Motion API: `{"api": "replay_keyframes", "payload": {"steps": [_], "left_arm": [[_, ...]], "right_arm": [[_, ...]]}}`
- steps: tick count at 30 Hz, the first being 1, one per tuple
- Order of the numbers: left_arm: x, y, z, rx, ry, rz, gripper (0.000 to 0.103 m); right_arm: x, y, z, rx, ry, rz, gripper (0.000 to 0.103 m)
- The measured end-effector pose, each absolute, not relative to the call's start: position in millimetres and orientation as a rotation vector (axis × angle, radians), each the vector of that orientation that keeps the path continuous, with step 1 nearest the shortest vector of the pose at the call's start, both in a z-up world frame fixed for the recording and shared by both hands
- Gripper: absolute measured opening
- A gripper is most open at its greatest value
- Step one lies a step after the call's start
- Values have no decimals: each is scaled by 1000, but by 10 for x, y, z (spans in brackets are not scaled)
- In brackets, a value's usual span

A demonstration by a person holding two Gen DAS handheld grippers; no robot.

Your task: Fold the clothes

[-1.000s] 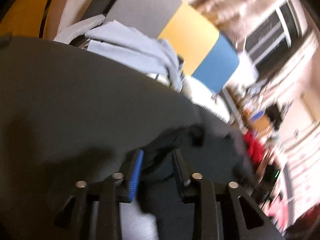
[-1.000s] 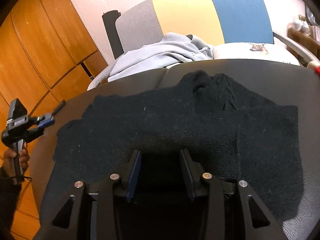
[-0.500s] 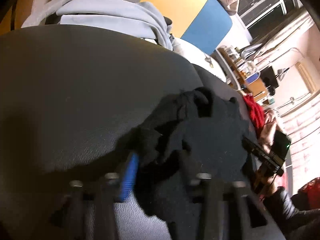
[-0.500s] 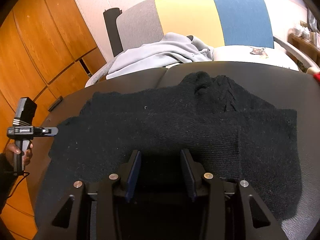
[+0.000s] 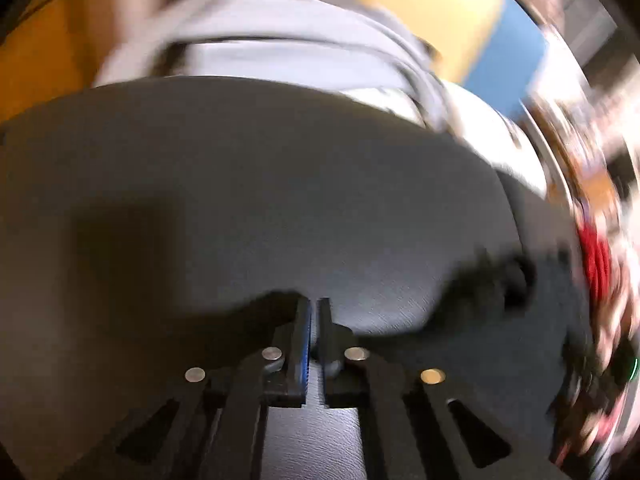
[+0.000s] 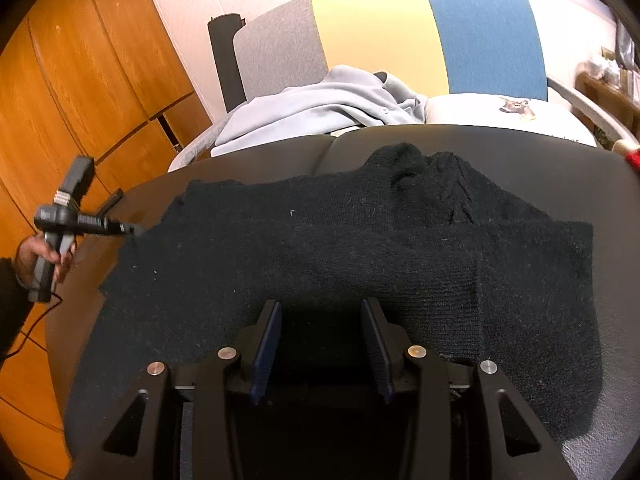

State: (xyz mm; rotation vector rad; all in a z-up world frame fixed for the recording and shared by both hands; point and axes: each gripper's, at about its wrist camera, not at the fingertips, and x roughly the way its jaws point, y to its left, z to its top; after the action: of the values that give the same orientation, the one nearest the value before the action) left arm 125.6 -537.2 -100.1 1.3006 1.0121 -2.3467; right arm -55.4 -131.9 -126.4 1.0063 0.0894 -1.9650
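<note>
While your right gripper (image 6: 326,344) gapes half-wide over it, the black sweater (image 6: 360,264) stretches crosswise; your left gripper (image 5: 314,312) is closed.

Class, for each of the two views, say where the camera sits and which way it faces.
Left wrist: on the left claw, angled down at the dark tabletop; its shut fingers show.
Right wrist: on the right claw, angled down across the black sweater; its parted fingers, the left claw and the hand holding it show.
Shared: tabletop, sweater, light blue garment.

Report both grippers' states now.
Left gripper: shut, at the edge of the black sweater; grip unclear.
Right gripper: open over the sweater, holding nothing.
</note>
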Motion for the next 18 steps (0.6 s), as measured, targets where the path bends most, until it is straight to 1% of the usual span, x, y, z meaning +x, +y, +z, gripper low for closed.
{"api": "replay_keyframes", "payload": {"steps": [2,3,5,6,9,11,12,13,14,16,18], "left_arm": [[1456,-5542,-913,1151,1151,-2314,7],[1571,-5494,-829,1100,1151,-2353,8],[1737,-5255,-687,1071,1142,-2497,14],[1758,-5084,-663,1094,1109,-2557,16],[1802,-4575,-610,1169,996,-2718,17],[1643,-4366,-804,1282,850,-2630,21],[1570,-4374,-971,1331,778,-2512,21],[1522,-4392,-1101,1347,734,-2426,15],[1548,-4443,-1117,1278,771,-2435,17],[1587,-4565,-1128,1211,867,-2386,14],[1640,-4578,-1078,1192,919,-2350,15]], "right_arm": [[-555,-1315,-1267,1007,85,-1964,43],[-556,-1313,-1269,1007,83,-1963,43],[-562,-1310,-1271,1007,78,-1962,43],[-564,-1310,-1272,1007,77,-1962,43],[-565,-1310,-1274,1007,74,-1962,43],[-564,-1315,-1274,1006,78,-1965,43],[-561,-1320,-1271,1005,83,-1967,43],[-558,-1324,-1267,1005,88,-1970,43],[-559,-1326,-1268,1005,90,-1970,43],[-572,-1333,-1269,1007,97,-1971,43],[-601,-1352,-1261,1008,117,-1974,43]]}}
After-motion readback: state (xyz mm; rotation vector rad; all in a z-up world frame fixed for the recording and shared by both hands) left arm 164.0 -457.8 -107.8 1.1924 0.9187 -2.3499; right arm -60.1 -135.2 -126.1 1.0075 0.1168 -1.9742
